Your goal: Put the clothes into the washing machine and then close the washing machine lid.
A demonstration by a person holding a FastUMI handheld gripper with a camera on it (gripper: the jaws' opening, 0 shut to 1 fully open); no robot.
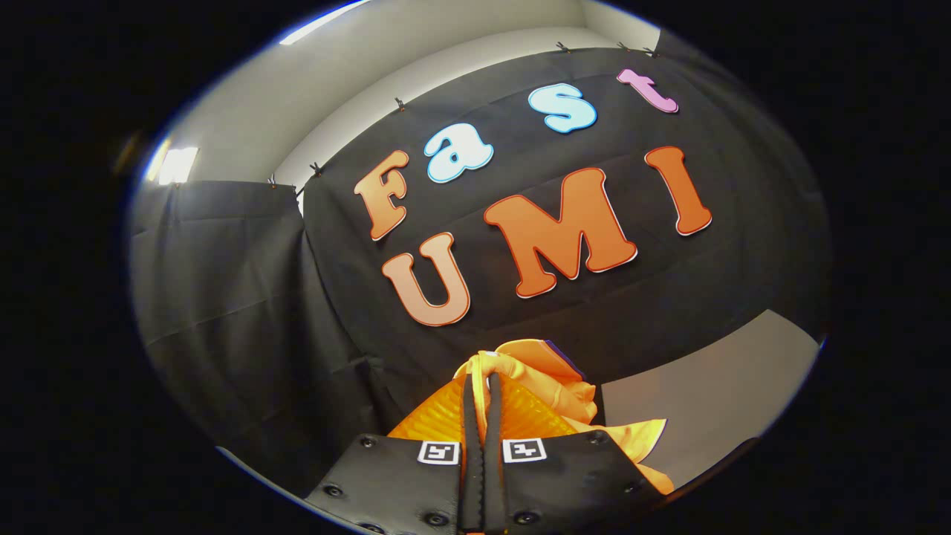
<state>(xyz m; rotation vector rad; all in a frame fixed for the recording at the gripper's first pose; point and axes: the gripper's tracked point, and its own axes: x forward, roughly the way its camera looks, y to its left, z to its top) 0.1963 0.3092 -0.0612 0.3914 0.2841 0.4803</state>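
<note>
While open air and the black booth wall lie beyond the fingers, the gripper (481, 383) is pinched tight on the orange garment (553, 386), bunched at its tips and draping rightward.

No readable text; square coded markers (481, 451) on gripper (481, 386) only.

My tool (481, 383) has two thin black fingers (469, 416) with ribbed orange panels flaring out beside them. Behind these panels sit two flat black plates, each carrying a small white square with a black code mark and dark round screws near its corners.
</note>
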